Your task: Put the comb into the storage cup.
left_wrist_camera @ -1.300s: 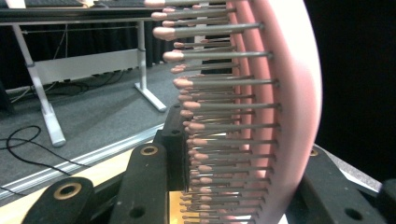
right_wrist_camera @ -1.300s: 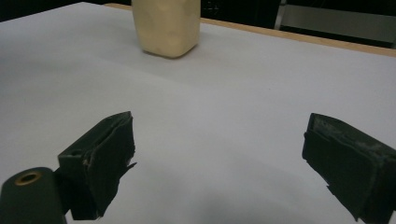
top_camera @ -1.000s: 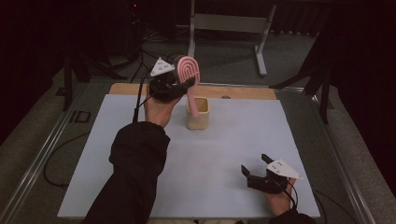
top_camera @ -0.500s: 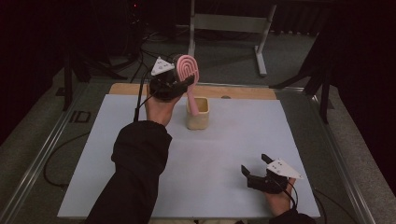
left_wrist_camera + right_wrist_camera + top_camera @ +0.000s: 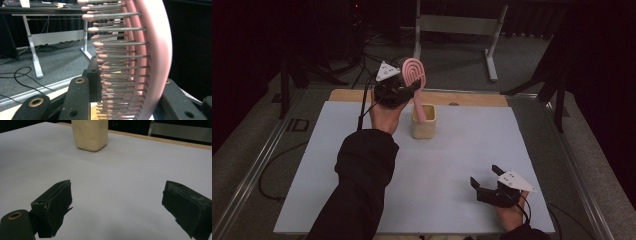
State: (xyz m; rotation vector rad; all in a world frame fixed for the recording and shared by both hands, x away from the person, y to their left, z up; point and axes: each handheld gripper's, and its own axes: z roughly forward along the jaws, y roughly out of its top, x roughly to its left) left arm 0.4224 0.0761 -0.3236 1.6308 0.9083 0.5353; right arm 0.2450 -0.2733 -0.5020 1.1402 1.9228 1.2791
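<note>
Two grippers in play, only one loaded. My left gripper (image 5: 404,90) is clamped across the head of the pink oval plastic hairbrush with grey pink-tipped bristles (image 5: 414,75); in the left gripper view the jaws stand on either side of the brush head (image 5: 150,57), bristle side facing one jaw. Brush long axis runs near vertical, tilted slightly: head up at the gripper, handle pointing down into the small cream square cup (image 5: 423,121) just below and to the right of my left hand (image 5: 387,115). Handle tip looks inside the cup mouth; can't tell if it touches bottom. Cup sits at the far middle of the pale grey table mat (image 5: 337,165). My guess at the next move: straight down along the handle axis, then release. My right gripper (image 5: 484,186) is idle, jaws wide, nothing between them, low at the near right corner, well apart from the cup (image 5: 90,135). Left is clearly the nearer hand.
</note>
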